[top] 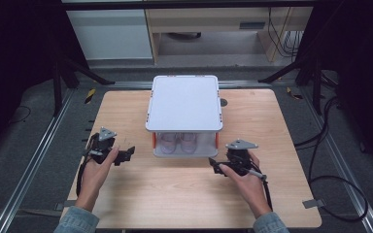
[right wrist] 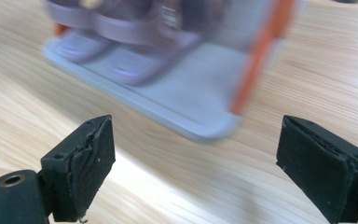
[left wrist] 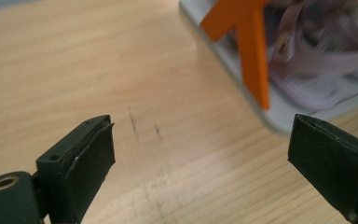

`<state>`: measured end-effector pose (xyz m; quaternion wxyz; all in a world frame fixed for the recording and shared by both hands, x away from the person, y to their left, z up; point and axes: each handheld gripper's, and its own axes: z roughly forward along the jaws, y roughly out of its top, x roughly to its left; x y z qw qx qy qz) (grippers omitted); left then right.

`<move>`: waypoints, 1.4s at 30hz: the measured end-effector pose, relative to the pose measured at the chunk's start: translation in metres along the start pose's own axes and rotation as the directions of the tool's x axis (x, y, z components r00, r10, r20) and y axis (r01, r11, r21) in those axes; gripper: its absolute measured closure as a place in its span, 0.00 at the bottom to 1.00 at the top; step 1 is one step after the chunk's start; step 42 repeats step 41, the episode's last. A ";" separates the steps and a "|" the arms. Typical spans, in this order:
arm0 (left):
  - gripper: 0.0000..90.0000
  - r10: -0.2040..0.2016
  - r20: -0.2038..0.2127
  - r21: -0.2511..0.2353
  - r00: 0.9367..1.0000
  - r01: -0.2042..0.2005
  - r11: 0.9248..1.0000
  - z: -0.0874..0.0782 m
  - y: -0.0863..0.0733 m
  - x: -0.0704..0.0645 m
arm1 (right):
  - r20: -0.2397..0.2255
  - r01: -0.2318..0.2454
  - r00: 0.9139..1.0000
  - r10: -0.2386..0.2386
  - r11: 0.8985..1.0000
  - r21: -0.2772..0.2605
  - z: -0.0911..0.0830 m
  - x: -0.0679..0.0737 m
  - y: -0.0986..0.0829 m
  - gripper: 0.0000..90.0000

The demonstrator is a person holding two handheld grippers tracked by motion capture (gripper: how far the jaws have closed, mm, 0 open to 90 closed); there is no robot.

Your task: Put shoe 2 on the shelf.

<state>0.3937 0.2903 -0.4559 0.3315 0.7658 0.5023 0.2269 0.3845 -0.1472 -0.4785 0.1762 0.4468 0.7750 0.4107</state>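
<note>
A grey two-level rack (top: pixel 184 103) with orange corner posts stands at the middle of the wooden table. A pair of pale lilac shoes (top: pixel 178 141) rests on its lower shelf, under the flat top. My left gripper (top: pixel 128 153) hovers open just left of the rack's front corner, with the orange post (left wrist: pixel 251 51) and shoes (left wrist: pixel 307 70) ahead of its jaws. My right gripper (top: pixel 213 164) is open too, off the rack's front right corner, facing the shoes (right wrist: pixel 116 32) and an orange post (right wrist: pixel 261 51). Nothing lies between either pair of jaws.
The table (top: pixel 175 194) has bare wood in front of the rack and on both sides. Black cables (top: pixel 330 160) trail on the floor to the right. Dark stand legs (top: pixel 77 68) and furniture sit beyond the far edge.
</note>
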 end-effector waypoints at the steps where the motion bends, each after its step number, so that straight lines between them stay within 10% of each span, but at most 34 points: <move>1: 0.07 0.000 0.000 0.000 1.000 0.000 1.000 0.000 0.000 0.000 | 0.000 0.000 1.000 0.000 1.000 0.000 0.000 0.000 0.000 0.13; 12: 0.06 0.051 -0.018 0.045 0.999 -0.050 0.998 0.025 -0.023 0.002 | 0.173 -0.118 0.978 0.115 0.993 0.006 -0.006 -0.085 -0.019 0.16; 33: 0.03 -0.003 0.002 0.059 1.000 0.003 0.998 0.043 -0.039 0.003 | 0.249 -0.162 0.957 0.148 0.986 0.039 0.009 -0.105 -0.028 0.16; 42: 0.01 -0.008 -0.006 0.054 1.000 0.008 0.999 0.042 -0.041 0.001 | 0.270 -0.113 0.959 0.089 0.991 0.077 0.013 -0.097 -0.027 0.14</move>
